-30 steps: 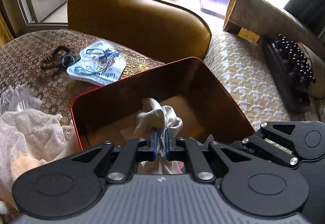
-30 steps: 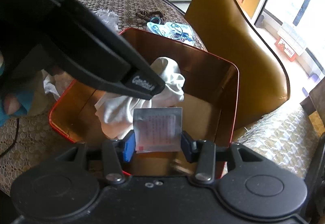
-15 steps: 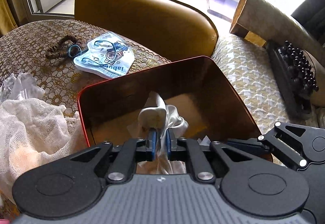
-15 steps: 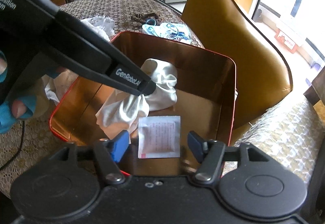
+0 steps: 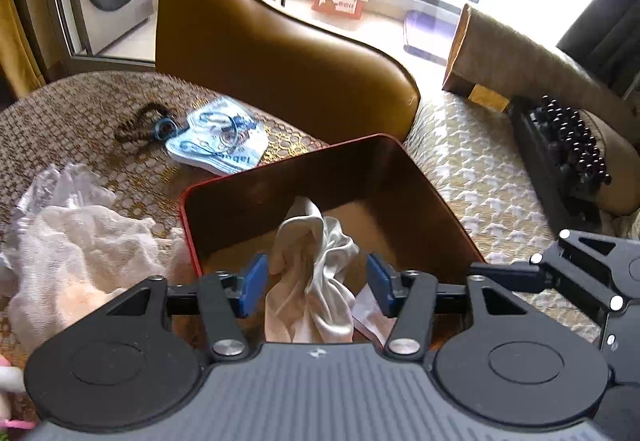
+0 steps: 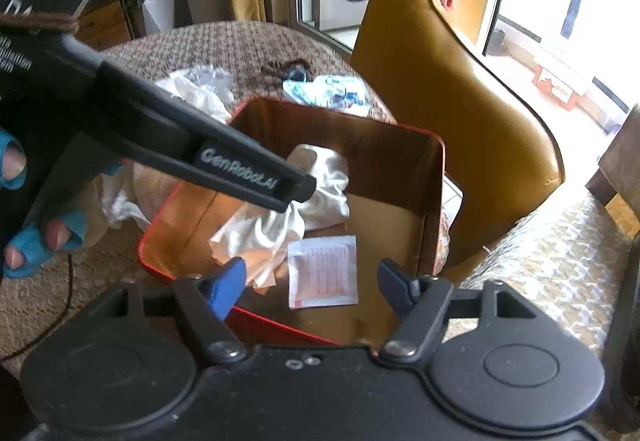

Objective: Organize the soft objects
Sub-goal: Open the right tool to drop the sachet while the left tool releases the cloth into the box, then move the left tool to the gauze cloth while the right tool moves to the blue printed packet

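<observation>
A red tin box (image 5: 360, 140) with a brown inside stands on the patterned table. In it lies a crumpled white satin cloth (image 5: 312, 281). My left gripper (image 5: 316, 285) hangs over it, jaws opening. The cloth is between the blue pads (image 5: 252, 285) but they do not press on it. In the right wrist view the left finger (image 6: 240, 173) crosses above the cloth (image 6: 324, 181). My right gripper (image 6: 310, 289) is also over the box (image 6: 400, 129), jaws opening. A flat white packet (image 6: 322, 271) lies loose on the box floor between its pads.
White gauze (image 5: 80, 241) and clear plastic lie left of the box. A blue-printed pouch (image 5: 220, 145) and hair ties (image 5: 140, 125) sit beyond it. A mustard chair back (image 5: 280, 53) rises behind. A black beaded massager (image 5: 572, 145) rests on the sofa at right.
The left jaws came apart and let go of the white cloth. The right jaws spread wider and the packet dropped onto the box floor. Both grippers lifted a little.
</observation>
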`<act>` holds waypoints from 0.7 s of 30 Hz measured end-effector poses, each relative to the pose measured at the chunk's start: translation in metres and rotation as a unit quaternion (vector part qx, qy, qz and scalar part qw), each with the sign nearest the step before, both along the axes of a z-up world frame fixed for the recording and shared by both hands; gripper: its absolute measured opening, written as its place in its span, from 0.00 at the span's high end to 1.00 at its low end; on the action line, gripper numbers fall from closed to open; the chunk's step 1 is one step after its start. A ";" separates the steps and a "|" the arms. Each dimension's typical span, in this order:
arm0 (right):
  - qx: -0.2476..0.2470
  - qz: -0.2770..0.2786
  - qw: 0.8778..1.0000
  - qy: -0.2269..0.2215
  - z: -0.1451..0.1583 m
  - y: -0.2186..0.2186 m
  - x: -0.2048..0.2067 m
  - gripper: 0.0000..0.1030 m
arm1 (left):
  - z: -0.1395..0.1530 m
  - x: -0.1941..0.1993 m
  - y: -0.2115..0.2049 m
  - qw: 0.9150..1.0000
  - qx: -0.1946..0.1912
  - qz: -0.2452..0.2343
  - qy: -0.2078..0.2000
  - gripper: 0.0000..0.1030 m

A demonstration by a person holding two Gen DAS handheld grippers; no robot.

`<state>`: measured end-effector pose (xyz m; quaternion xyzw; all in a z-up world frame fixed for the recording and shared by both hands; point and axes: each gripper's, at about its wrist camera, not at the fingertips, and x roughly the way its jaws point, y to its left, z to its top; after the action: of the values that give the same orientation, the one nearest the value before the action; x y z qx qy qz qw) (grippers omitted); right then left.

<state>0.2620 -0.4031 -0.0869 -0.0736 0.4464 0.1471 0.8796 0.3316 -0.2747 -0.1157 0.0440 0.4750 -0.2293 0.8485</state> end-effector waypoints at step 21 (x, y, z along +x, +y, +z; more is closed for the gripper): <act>0.073 -0.003 0.995 -0.074 0.074 0.027 -0.059 0.07 | 0.079 -0.079 0.095 0.997 -0.036 0.027 -0.063 0.24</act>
<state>0.2025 -0.3760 -0.0134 -0.0186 0.3686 0.1707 0.9136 0.2521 -0.1800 -0.0371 0.0150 0.4132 -0.2199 0.8836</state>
